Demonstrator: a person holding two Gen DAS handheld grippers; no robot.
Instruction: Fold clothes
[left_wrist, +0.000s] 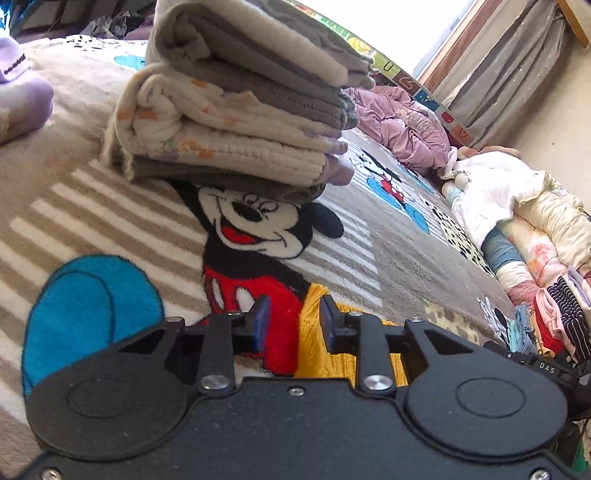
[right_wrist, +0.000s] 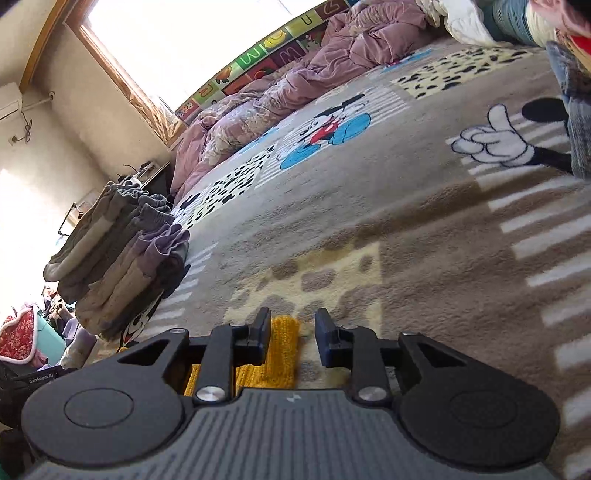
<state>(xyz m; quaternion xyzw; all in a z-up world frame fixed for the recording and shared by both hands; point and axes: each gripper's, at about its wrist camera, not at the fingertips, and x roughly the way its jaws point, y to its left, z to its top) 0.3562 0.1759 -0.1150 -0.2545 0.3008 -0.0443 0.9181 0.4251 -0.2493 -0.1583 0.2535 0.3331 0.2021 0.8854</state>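
Note:
A yellow knitted garment (left_wrist: 317, 347) lies on the Mickey Mouse blanket (left_wrist: 110, 206) right under both grippers; it also shows in the right wrist view (right_wrist: 282, 350). My left gripper (left_wrist: 295, 321) is open, its fingers just above the garment's edge. My right gripper (right_wrist: 291, 332) is open, with the yellow knit between and below its fingers. A stack of folded grey, cream and lilac clothes (left_wrist: 236, 110) stands ahead of the left gripper and shows at the left in the right wrist view (right_wrist: 122, 254).
A crumpled mauve quilt (left_wrist: 402, 125) lies along the far edge under the window. A heap of unfolded clothes (left_wrist: 532, 236) sits at the right. A lilac folded item (left_wrist: 22, 96) lies far left. Denim cloth (right_wrist: 576, 110) is at the right edge.

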